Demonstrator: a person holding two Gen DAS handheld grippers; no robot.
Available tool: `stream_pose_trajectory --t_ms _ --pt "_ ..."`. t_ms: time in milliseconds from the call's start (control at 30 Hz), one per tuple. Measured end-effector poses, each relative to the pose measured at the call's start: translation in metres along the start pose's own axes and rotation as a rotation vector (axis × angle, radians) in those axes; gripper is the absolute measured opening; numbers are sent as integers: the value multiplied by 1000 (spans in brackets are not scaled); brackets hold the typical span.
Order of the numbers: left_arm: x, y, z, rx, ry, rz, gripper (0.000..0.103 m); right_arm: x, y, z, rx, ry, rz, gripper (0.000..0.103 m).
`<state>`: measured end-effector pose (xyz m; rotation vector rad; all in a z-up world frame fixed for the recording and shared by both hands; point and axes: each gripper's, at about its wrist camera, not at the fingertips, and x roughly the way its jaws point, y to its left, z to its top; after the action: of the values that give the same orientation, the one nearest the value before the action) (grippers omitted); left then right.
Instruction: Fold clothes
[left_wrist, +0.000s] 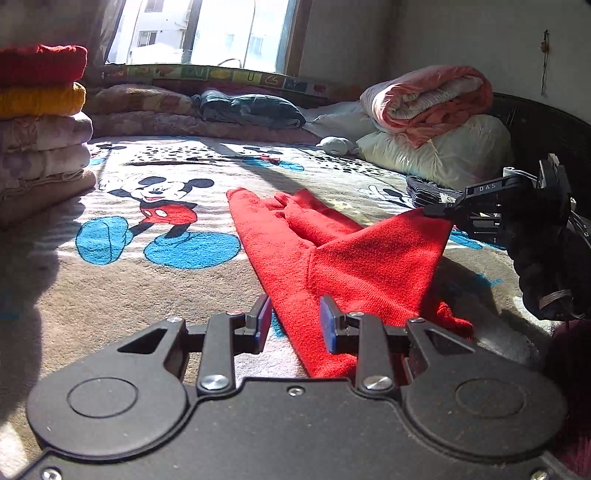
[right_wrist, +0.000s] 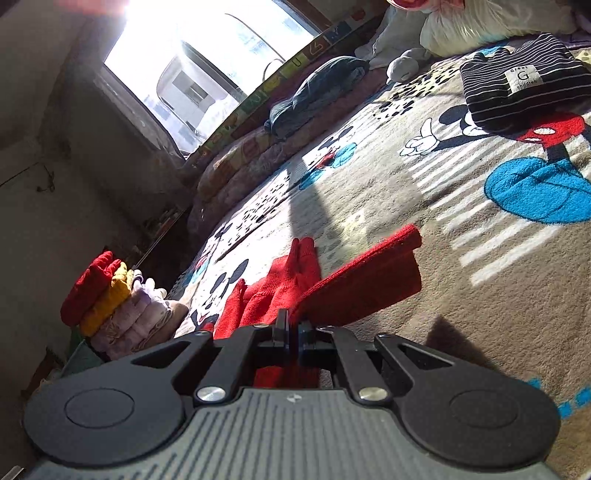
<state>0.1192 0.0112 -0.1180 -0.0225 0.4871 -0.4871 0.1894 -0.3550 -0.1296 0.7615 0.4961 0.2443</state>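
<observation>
The red knit garment (left_wrist: 332, 251) lies stretched across the cartoon-mouse blanket (left_wrist: 166, 206), its long body running away toward the window (left_wrist: 207, 29) with one narrow end bunched at the far tip. The left gripper (left_wrist: 295, 323) sits low at the near edge, its blue-padded fingers (left_wrist: 327, 325) spread wide, the red fabric passing in the gap between them but not clamped. Over on the right side, the right gripper (left_wrist: 437, 212) has its tips pressed together on a corner of the garment and holds that corner up off the blanket, so the cloth rises in a taut slanted sheet. From the right wrist view the jaws are squeezed tight on the red fabric (right_wrist: 354, 280), and a folded flap stands out ahead with a straight ribbed edge.

Room to move: a broad bare stretch of blanket opens to the left of the garment and ahead of it. The left border is taken by a stack of folded clothes (left_wrist: 40, 122), red on top, yellow beneath, pale pieces under that. A striped dark folded garment (right_wrist: 524, 81) rests well apart on the right side, near the rolled pink quilt (left_wrist: 428, 99) and the white pillow (left_wrist: 443, 155). A dark teal bundle (left_wrist: 251, 109) lies by the windowsill, far from the work.
</observation>
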Motion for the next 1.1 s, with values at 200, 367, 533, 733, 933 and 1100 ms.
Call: stream_pose_trajectory --t_ms 200,367,533,733,933,1100 --pt "25 -19 -21 174 133 -52 26 2 -11 -6 14 27 -12 6" --pt "12 -1 -2 47 69 -66 27 -1 -22 -13 41 40 7 11" --pt "27 21 30 -49 27 -18 27 -8 -32 -19 123 17 32 22" --pt "68 21 63 50 28 -14 27 -16 -46 -24 244 -28 63 38" --pt "109 23 70 60 54 -70 27 -9 -62 -11 386 -50 85 54" --pt "126 23 55 18 104 -83 27 12 -62 2 323 -45 37 13"
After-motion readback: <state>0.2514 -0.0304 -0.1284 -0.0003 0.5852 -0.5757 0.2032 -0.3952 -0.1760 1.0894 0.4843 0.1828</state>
